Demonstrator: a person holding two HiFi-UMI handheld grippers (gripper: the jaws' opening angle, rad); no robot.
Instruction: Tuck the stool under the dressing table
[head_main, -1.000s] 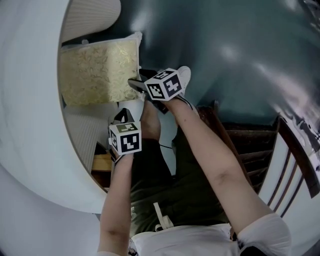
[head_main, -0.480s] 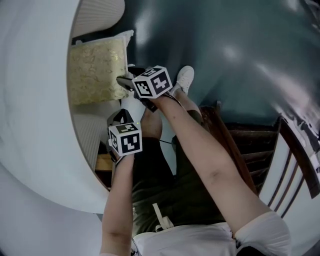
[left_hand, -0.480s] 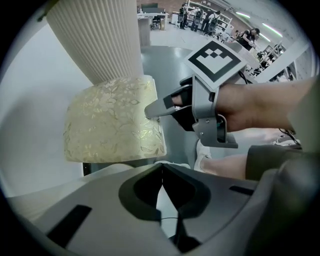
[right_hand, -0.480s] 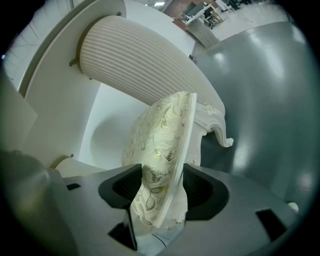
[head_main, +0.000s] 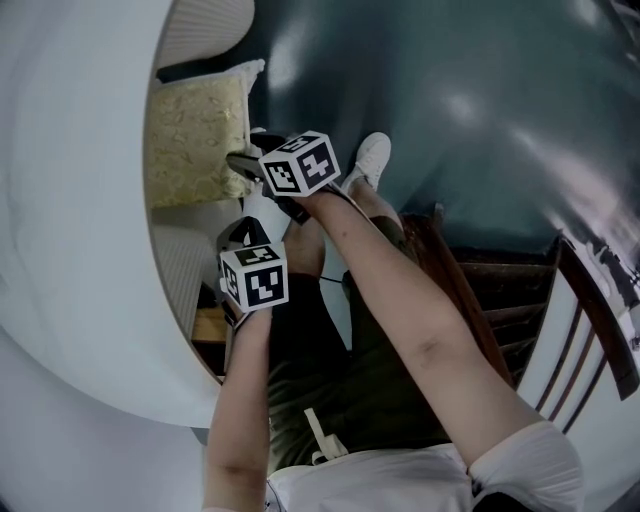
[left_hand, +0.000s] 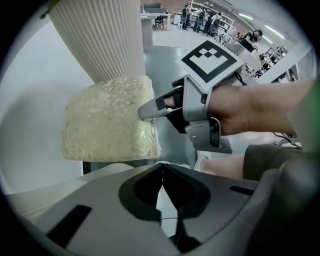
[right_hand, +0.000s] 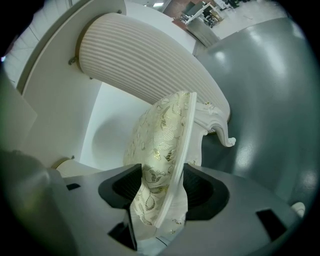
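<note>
Right gripper (right_hand: 161, 189): jaws part-way apart, clamped on the seat edge of the stool (right_hand: 162, 130), a cream leaf-pattern brocade cushion on a white carved frame. One pad is on the fabric, the other against the white rim. Left gripper (left_hand: 161, 174): jaws closed together with nothing between them, pointing down, just beside the right gripper and not touching the stool. Stool location: in the kneehole of the white dressing table (head_main: 70, 220), between its two ribbed, fluted side panels (right_hand: 150, 60). In the head view the tabletop covers the far side of the cushion, and the gripped edge pokes out past the table's rim. A curled white stool leg (right_hand: 221, 131) stands on the glossy dark grey floor (head_main: 480, 100). The person's white shoe (head_main: 371, 158) is near the right gripper. A dark wooden slatted chair (head_main: 500, 290) is well apart, on the right.
</note>
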